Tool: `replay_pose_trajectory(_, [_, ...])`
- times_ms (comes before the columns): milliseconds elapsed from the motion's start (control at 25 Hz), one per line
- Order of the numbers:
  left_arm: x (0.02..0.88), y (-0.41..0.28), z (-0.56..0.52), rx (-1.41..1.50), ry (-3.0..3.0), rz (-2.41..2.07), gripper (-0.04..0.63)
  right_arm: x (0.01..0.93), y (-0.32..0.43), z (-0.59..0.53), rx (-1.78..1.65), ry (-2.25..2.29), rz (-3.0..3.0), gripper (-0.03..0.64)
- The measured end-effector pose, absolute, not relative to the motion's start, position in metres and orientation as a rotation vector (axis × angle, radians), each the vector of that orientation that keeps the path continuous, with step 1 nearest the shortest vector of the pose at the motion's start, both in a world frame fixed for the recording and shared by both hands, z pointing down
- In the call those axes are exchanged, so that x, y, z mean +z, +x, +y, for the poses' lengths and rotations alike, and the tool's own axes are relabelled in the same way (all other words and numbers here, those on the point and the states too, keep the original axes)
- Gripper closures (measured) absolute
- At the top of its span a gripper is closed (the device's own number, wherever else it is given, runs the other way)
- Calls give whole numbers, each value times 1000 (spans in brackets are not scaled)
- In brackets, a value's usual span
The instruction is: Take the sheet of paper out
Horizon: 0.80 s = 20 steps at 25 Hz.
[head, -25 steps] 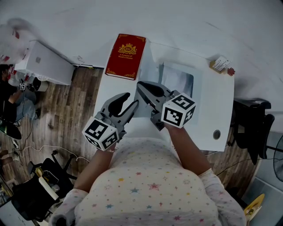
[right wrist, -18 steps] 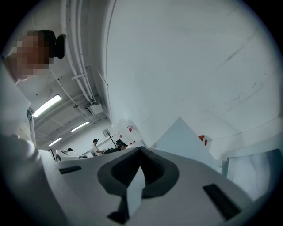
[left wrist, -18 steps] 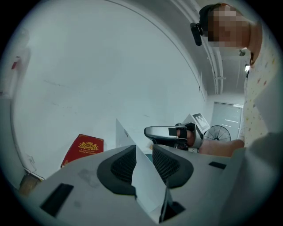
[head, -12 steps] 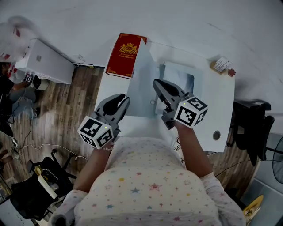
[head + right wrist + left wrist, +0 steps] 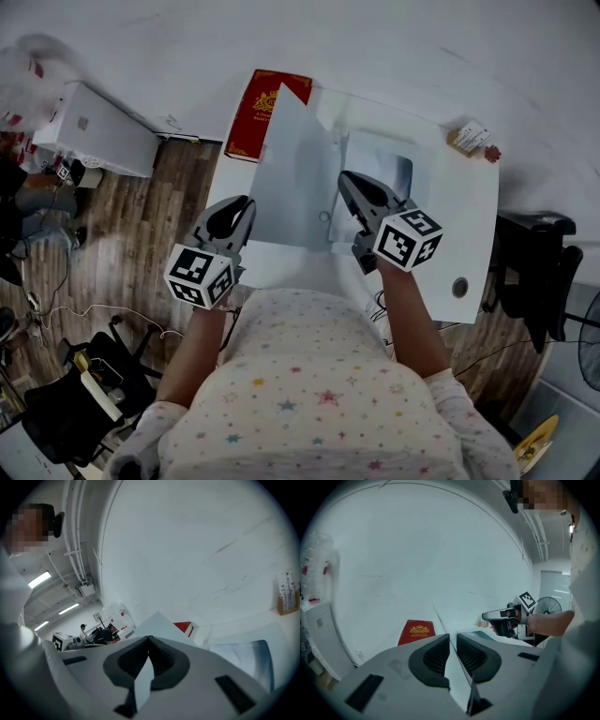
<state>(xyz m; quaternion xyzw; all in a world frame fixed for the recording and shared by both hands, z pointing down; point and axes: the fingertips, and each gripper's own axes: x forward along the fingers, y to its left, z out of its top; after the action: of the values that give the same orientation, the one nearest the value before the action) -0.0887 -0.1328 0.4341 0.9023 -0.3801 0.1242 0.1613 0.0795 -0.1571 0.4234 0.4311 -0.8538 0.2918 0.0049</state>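
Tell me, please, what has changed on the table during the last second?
The left gripper moved in to the sheet of paper; its jaws have just been closing and now pinch the sheet's left edge. The right gripper, shut on the sheet, shifted to the right. The sheet rose and now hides part of the red book. The book and the table stayed in place.

Upper centre, head view: the pale sheet of paper stands tilted and covers the lower right of the red hardcover book with gold crest. Upper right: small tan card holder, print too small to read.
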Motion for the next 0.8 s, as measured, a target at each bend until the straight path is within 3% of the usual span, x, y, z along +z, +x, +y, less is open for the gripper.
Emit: replay_pose_trajectory(800, [474,-124,-148,535,2531,-1254,548,497,126,-175,776,1573,-2329,615])
